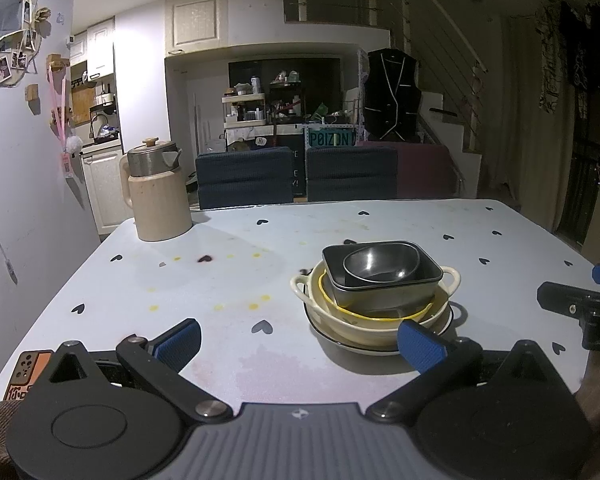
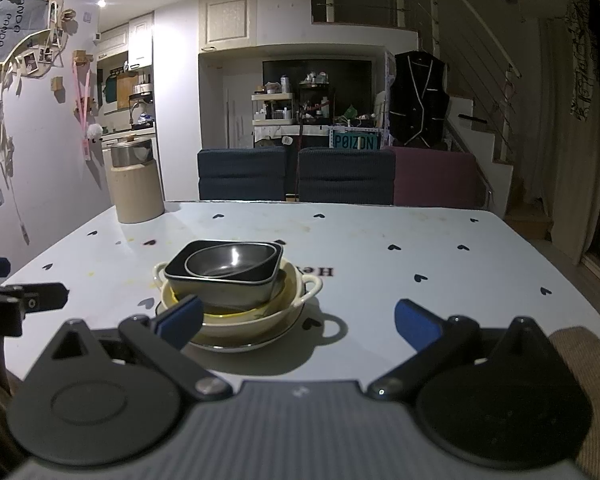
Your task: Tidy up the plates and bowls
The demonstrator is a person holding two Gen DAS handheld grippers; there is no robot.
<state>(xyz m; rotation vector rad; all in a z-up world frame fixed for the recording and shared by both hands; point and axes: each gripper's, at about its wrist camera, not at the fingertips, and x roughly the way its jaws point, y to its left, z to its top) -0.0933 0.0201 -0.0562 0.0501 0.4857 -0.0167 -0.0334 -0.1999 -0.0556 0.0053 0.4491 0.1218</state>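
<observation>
Bare table between jug and stacked dishes

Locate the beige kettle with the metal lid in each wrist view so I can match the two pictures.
Left wrist: the beige kettle stands at the table's far left corner, left of centre in the picture, its spout visible.
Right wrist: the kettle stands at the same corner, upper left.
Shared landmark: the stack of bowls, right of the kettle in both.

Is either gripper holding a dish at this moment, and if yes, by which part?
Nothing is held. The left gripper and the right gripper are both open, short of the stack of dishes on the table.
</observation>
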